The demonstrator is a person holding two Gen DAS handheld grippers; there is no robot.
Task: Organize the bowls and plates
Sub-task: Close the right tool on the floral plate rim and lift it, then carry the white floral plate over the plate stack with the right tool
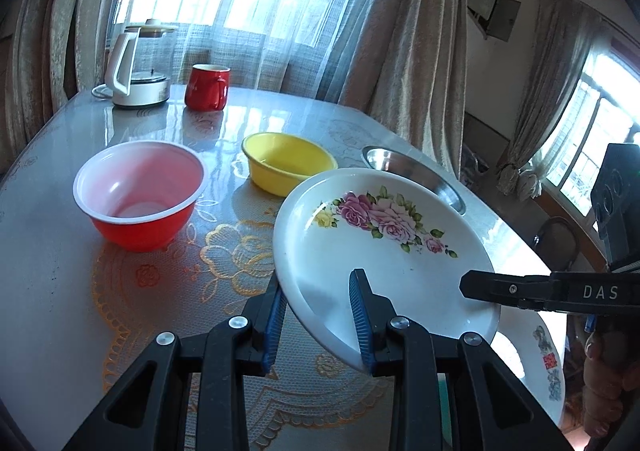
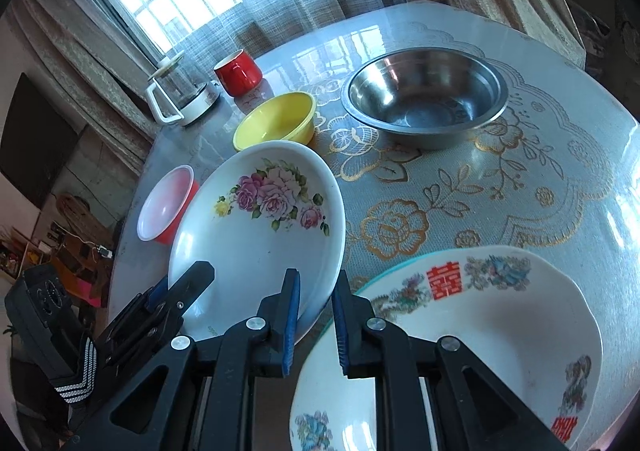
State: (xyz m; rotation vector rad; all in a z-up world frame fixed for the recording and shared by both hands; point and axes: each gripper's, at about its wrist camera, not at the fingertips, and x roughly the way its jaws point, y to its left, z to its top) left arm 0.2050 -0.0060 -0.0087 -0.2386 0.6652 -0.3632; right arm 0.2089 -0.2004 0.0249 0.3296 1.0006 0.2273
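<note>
A white plate with pink roses (image 1: 384,247) is held tilted above the table. My left gripper (image 1: 320,291) is shut on its near-left rim; it also shows in the right wrist view (image 2: 256,227), with the left gripper (image 2: 176,291) on its lower left edge. My right gripper (image 2: 316,291) straddles the plate's right rim with a gap between its jaws; in the left wrist view its finger (image 1: 520,289) lies over the plate's right side. A second plate with red characters (image 2: 480,331) lies under the right gripper. A red bowl (image 1: 140,195), a yellow bowl (image 1: 288,163) and a steel bowl (image 2: 424,95) stand on the table.
A red mug (image 1: 207,87) and a glass kettle with white handle (image 1: 136,67) stand at the far edge of the round table (image 2: 520,179) by the curtained window. The table's edge drops off on the right in the left wrist view.
</note>
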